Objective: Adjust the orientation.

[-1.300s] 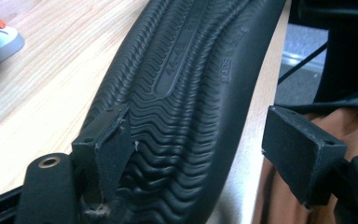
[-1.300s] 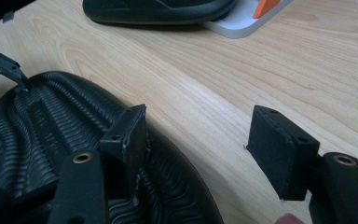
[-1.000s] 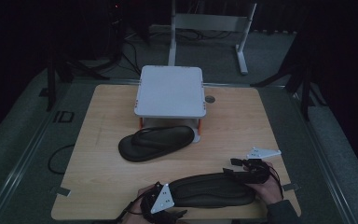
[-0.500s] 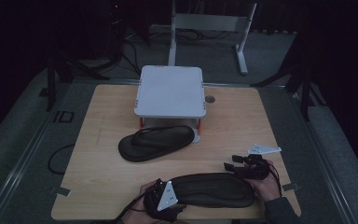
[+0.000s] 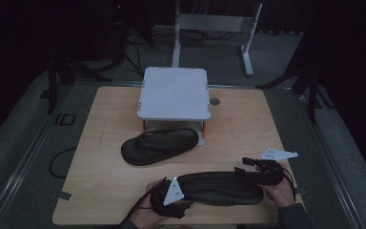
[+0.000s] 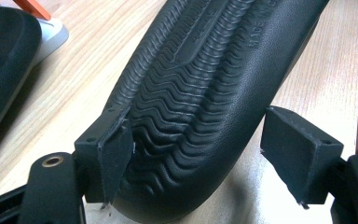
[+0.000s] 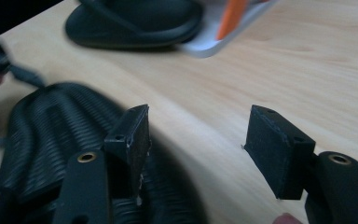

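High view: my left gripper (image 5: pixel 171 194) and right gripper (image 5: pixel 262 172) sit at opposite ends of the near flip-flop (image 5: pixel 219 187), which lies sole-up on the wooden table (image 5: pixel 100 138). Both sets of jaws are spread; the left pair straddles the ridged, wave-patterned rubber sole without pinching it. The second flip-flop (image 5: pixel 159 145) lies partly beneath the white stand (image 5: pixel 174 93), apparently strap-up. Since half a second ago, little has shifted.
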`<state>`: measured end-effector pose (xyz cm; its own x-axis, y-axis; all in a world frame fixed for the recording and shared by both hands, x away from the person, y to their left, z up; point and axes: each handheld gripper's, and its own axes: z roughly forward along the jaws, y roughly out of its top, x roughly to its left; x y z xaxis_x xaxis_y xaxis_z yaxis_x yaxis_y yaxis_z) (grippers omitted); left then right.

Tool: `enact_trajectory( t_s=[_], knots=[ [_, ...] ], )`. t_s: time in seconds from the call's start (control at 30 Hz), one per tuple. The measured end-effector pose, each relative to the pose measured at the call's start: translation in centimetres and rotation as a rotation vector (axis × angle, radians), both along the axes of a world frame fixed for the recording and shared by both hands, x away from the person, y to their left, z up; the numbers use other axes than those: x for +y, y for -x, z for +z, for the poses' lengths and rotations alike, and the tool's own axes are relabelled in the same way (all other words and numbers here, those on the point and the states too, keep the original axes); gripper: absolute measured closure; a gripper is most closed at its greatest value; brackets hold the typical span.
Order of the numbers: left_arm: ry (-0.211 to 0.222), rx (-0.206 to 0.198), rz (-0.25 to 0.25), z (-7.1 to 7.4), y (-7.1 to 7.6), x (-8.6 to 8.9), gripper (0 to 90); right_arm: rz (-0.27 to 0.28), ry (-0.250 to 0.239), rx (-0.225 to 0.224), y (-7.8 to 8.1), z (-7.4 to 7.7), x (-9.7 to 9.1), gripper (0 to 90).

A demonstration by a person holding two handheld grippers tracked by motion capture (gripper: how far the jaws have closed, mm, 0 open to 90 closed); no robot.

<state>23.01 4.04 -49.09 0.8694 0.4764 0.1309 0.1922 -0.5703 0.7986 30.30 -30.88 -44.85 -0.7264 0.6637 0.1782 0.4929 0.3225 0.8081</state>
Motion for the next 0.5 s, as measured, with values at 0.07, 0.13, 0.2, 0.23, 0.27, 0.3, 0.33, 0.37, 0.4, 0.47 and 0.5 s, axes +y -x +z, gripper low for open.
enact_trajectory(
  t_s=[0.07, 0.13, 0.2, 0.23, 0.27, 0.3, 0.33, 0.37, 0.4, 0.47, 0.5],
  knots=[
    [0.000, 0.000, 0.000, 0.1, 0.0, 0.0, 25.6, 0.019, 0.011, 0.006, -0.1, -0.2, 0.3, 39.3],
    [-0.001, -0.004, 0.008, 0.1, -0.1, 0.2, 25.6, 0.034, 0.048, 0.024, -0.3, -0.8, 0.9, 40.4],
    [0.006, -0.003, 0.005, 0.1, -0.1, 0.4, 25.5, 0.030, 0.029, 0.044, -0.6, -1.1, 0.9, 39.7],
    [0.005, -0.012, 0.002, 0.2, -0.1, 0.6, 25.4, 0.026, 0.023, 0.052, -0.7, -1.2, 0.7, 38.8],
    [0.001, -0.021, 0.001, 0.2, -0.1, 0.6, 24.7, 0.022, 0.022, 0.060, -0.9, -1.2, 0.7, 38.8],
    [-0.002, -0.030, 0.003, 0.3, -0.1, 0.7, 20.9, 0.019, 0.019, 0.067, -1.0, -1.3, 0.6, 39.2],
    [0.000, -0.035, 0.004, 0.3, -0.1, 0.9, 19.9, 0.010, 0.027, 0.069, -1.1, -1.4, 0.6, 39.1],
    [0.001, -0.042, 0.009, 0.4, -0.1, 1.0, 16.5, 0.001, 0.028, 0.077, -1.3, -1.4, 0.6, 39.3],
    [0.001, -0.048, 0.009, 0.4, -0.1, 1.1, 16.5, 0.001, 0.028, 0.077, -1.3, -1.4, 0.6, 39.3],
    [-0.012, -0.062, 0.018, 0.4, -0.2, 1.1, 15.4, -0.003, 0.027, 0.085, -1.5, -1.5, 0.5, 39.3],
    [-0.024, -0.077, 0.035, 0.4, -0.3, 1.0, 13.3, -0.018, 0.039, 0.084, -1.6, -1.6, 0.4, 40.5]
  ],
)
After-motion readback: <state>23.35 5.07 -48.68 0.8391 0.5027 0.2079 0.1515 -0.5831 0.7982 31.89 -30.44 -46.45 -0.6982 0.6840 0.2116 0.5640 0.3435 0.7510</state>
